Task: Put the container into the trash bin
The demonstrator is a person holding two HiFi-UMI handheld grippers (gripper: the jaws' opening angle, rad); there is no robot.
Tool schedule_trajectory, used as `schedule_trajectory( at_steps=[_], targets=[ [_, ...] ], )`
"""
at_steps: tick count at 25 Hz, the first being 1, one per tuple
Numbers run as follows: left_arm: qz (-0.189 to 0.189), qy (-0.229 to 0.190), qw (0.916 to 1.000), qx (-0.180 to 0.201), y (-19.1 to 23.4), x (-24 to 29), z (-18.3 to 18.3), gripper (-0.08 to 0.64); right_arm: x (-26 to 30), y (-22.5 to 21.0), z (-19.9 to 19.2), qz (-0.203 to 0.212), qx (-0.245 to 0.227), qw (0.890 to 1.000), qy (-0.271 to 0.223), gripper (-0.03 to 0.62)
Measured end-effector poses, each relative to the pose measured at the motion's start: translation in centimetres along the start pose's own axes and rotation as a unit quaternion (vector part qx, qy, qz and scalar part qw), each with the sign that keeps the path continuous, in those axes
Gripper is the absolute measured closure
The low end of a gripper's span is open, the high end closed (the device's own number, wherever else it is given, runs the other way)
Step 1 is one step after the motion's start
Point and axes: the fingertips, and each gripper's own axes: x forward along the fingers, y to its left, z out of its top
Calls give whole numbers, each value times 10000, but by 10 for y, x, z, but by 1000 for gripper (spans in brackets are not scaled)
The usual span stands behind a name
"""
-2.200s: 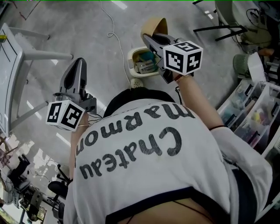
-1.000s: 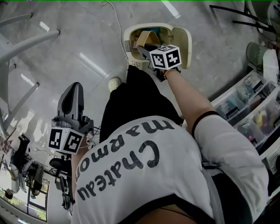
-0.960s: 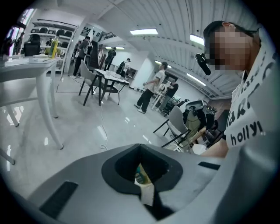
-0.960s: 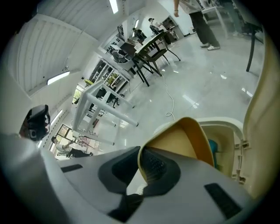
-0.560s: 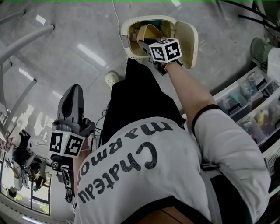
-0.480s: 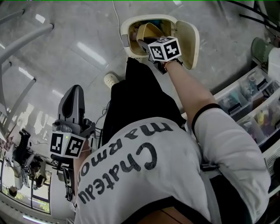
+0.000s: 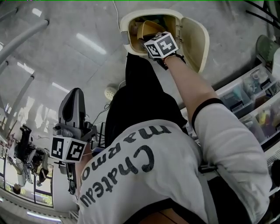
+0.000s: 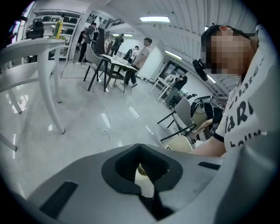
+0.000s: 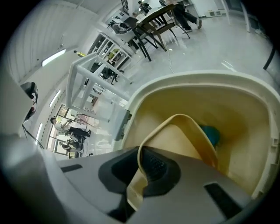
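A cream trash bin (image 7: 127, 43) stands on the floor at the top of the head view with its lid (image 7: 197, 39) swung open to the right. My right gripper (image 7: 149, 40) reaches over the bin's mouth, shut on the rim of a tan container (image 7: 148, 27). In the right gripper view the tan container (image 9: 183, 140) hangs from my right gripper (image 9: 141, 162), inside the bin's rim (image 9: 197, 81) and above a blue item (image 9: 211, 134). My left gripper (image 7: 75, 92) is held low at the person's left side, its jaws closed together with nothing held (image 8: 140, 148).
Clear storage drawers (image 7: 258, 100) line the right side. White table legs (image 7: 22, 33) stand at the left, and a white cable (image 7: 114, 6) lies on the floor behind the bin. The person's shoe (image 7: 111, 92) is near the bin. Tables, chairs and people (image 8: 113, 57) fill the far room.
My right gripper has carried the container forward and down, from above the bin into its open mouth. The bin's lid has swung open. The left gripper has stayed at the side.
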Motion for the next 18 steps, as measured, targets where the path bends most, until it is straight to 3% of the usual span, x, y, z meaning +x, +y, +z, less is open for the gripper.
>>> schedule_trajectory(
  at_steps=[9, 15, 18],
  targets=[
    [106, 201, 9996, -189, 13, 4, -14, 537, 29, -14, -12, -172, -359, 9957, 834, 558],
    [109, 298, 9993, -176, 14, 10, -19, 537, 44, -28, -23, -401, -1208, 9790, 1593, 558],
    [130, 341, 9991, -192, 16, 14, -22, 537, 52, -32, -24, -374, -1535, 9731, 1678, 558]
  ],
)
